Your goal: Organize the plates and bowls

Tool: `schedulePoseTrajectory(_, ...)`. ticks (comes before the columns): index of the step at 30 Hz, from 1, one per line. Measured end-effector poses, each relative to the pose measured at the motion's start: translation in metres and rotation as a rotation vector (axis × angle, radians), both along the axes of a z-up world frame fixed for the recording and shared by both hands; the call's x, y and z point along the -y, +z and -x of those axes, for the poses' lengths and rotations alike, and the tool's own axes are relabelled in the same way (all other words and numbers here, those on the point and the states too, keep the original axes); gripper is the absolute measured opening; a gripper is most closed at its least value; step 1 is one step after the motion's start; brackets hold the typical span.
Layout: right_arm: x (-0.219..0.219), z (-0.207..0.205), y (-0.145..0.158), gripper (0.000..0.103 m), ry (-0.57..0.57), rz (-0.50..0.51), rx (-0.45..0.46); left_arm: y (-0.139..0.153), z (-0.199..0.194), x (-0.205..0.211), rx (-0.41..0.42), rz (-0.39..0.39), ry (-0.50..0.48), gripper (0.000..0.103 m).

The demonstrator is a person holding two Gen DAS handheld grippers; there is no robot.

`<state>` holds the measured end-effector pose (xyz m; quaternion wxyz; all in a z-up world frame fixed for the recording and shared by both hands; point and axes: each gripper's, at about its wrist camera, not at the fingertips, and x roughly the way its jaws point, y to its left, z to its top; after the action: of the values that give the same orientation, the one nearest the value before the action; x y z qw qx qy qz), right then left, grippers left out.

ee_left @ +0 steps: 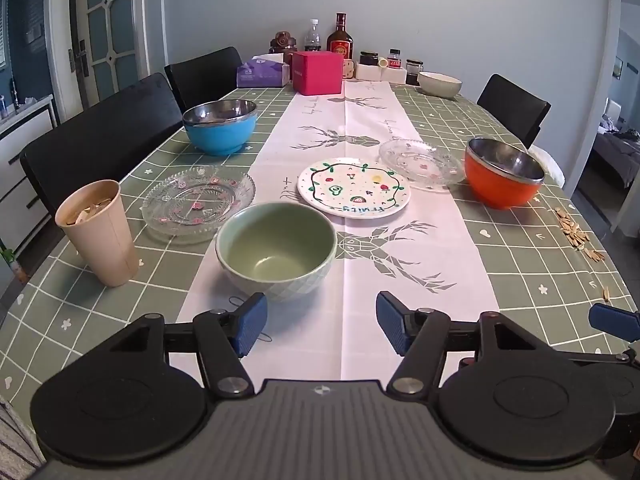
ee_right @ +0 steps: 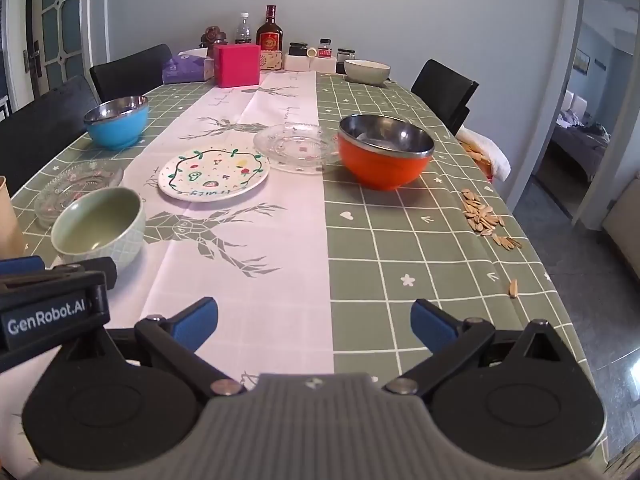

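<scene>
A green ceramic bowl [ee_left: 276, 250] [ee_right: 98, 226] stands nearest, just ahead of my open, empty left gripper [ee_left: 322, 326]. Behind it lie a painted white plate [ee_left: 354, 192] [ee_right: 214, 174], a glass plate [ee_left: 198, 202] [ee_right: 76, 186] at left and another glass plate [ee_left: 420, 164] [ee_right: 298, 146] at right. A blue steel-lined bowl [ee_left: 220, 126] [ee_right: 116, 122] sits far left, an orange one [ee_left: 502, 172] [ee_right: 384, 152] at right, a pale bowl [ee_left: 439, 83] [ee_right: 367, 71] at the far end. My right gripper [ee_right: 314, 326] is open and empty above the table's near edge.
A beige cup [ee_left: 98, 232] holding shells stands left of the green bowl. Sunflower seeds [ee_right: 484, 218] are scattered near the right table edge. Bottles, jars, a pink box [ee_left: 318, 72] and tissues line the far end. Black chairs [ee_left: 100, 140] flank the table.
</scene>
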<state>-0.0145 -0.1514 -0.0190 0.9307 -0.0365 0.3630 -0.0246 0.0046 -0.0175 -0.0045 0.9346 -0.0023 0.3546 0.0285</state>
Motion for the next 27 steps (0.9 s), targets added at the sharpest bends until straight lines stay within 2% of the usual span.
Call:
schedulePoseTrajectory(5, 0.001, -0.001, -0.001, 0.1, 0.001, -0.017, -0.01, 0.002, 0.005, -0.007, 0.034, -0.015, -0.01, 0.074)
schedulePoseTrajectory(13, 0.001, 0.0, -0.001, 0.1, 0.0, -0.042, -0.007, 0.004, 0.008, -0.013, 0.045, -0.019, -0.008, 0.074)
schedulePoseTrajectory(27, 0.002, -0.001, -0.005, 0.1, -0.003, -0.042, -0.025, 0.0, 0.004, -0.014, 0.014, -0.012, -0.006, 0.074)
